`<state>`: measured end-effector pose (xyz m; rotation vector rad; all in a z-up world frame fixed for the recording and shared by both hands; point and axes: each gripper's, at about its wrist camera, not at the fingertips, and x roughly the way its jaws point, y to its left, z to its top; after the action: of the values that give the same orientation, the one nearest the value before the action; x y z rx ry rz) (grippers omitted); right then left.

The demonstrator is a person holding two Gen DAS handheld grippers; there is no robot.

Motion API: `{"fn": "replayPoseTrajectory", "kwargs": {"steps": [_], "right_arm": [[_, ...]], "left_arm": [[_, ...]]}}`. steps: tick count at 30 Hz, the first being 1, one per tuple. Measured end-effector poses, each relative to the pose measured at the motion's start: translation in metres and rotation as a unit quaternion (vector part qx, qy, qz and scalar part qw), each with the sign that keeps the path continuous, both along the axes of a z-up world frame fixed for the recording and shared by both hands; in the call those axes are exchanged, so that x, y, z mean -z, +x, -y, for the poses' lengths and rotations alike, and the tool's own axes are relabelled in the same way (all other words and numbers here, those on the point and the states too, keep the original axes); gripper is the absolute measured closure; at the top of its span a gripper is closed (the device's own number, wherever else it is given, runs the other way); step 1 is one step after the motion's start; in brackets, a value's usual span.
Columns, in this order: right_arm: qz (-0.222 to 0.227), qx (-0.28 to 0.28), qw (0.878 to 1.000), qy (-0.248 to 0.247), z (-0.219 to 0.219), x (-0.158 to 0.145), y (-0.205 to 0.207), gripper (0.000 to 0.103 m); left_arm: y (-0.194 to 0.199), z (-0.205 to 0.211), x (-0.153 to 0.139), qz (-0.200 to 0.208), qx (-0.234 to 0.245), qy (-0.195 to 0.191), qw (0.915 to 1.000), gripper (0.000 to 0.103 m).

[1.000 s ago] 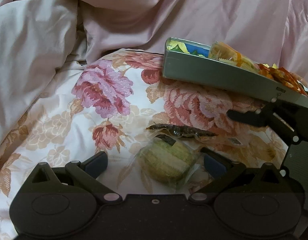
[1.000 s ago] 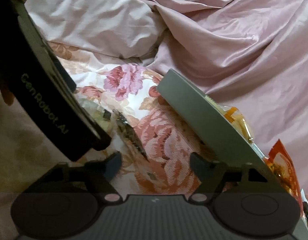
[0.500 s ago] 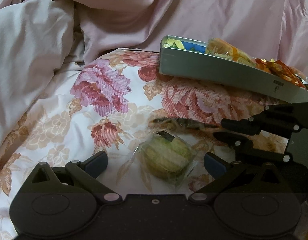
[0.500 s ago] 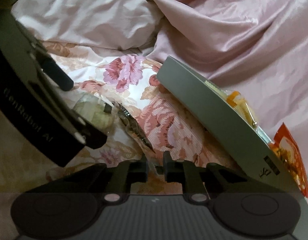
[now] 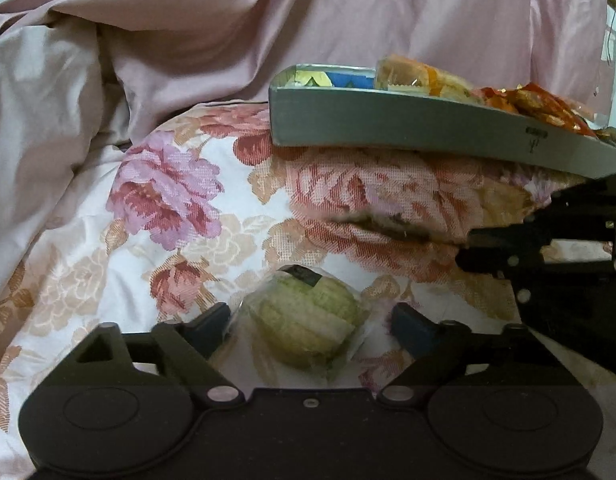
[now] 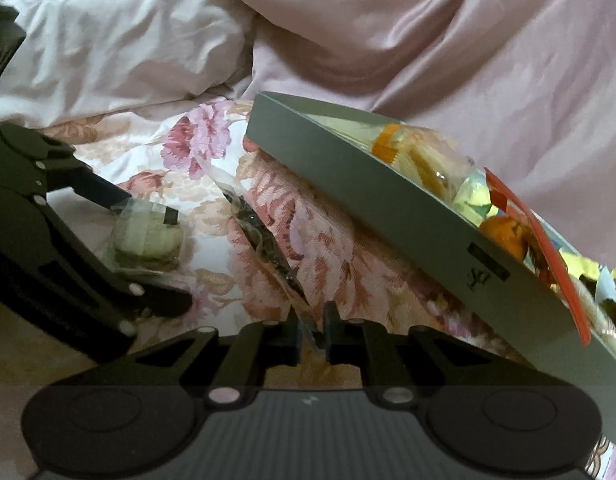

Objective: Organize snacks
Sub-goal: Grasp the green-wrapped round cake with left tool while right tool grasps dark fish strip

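Observation:
A round green pastry (image 5: 304, 328) in a clear wrapper lies on the flowered bedspread between the fingers of my left gripper (image 5: 310, 318). The jaws are closing around it, and the pads stand just off its sides. My right gripper (image 6: 311, 328) is shut on the near end of a flat, dark snack packet (image 6: 264, 240), which slants up from the bedspread. In the left wrist view the packet (image 5: 388, 228) looks blurred, with the right gripper (image 5: 466, 248) at its right end. A grey tray (image 5: 388, 128) holding several wrapped snacks sits behind both.
Rumpled pink sheets (image 5: 348, 20) rise behind the tray, and a pale pillow (image 6: 120, 52) lies at the back left. In the right wrist view the tray wall (image 6: 368, 208) runs close along the right side, and the left gripper (image 6: 156, 254) is at the left.
My right gripper has shut on the packet's end and raised it slightly off the bedspread. The left jaws have narrowed around the green pastry, which has not moved.

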<state>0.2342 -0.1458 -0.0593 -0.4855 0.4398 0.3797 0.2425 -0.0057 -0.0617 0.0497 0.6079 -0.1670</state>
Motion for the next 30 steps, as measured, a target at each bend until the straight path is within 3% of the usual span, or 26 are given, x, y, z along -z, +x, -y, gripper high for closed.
{"fn": "replayPoseTrajectory", "kwargs": {"steps": [5, 7, 13, 23, 28, 30], "right_arm": [[-0.008, -0.005, 1.0, -0.008, -0.002, 0.0, -0.011, 0.091], [-0.014, -0.005, 1.0, -0.005, -0.001, -0.002, -0.015, 0.091], [-0.052, 0.014, 0.998, 0.026, 0.014, -0.01, -0.026, 0.091], [-0.138, 0.04, 0.985, 0.093, 0.042, -0.015, -0.046, 0.091], [-0.159, 0.033, 0.98, 0.114, 0.046, -0.016, -0.062, 0.091], [-0.162, 0.032, 0.979, 0.122, 0.046, -0.015, -0.064, 0.086]], "left_arm": [[-0.005, 0.003, -0.003, 0.004, 0.0, 0.002, 1.0, 0.04], [-0.009, 0.007, -0.004, 0.002, 0.0, 0.003, 1.0, 0.044], [-0.021, 0.014, -0.005, -0.011, -0.012, -0.009, 0.9998, 0.046], [-0.071, 0.026, -0.011, -0.025, -0.042, -0.032, 0.9983, 0.046], [-0.09, 0.032, -0.011, -0.025, -0.036, -0.024, 0.9987, 0.042], [-0.092, 0.035, -0.009, -0.023, -0.032, -0.014, 0.9991, 0.039]]}}
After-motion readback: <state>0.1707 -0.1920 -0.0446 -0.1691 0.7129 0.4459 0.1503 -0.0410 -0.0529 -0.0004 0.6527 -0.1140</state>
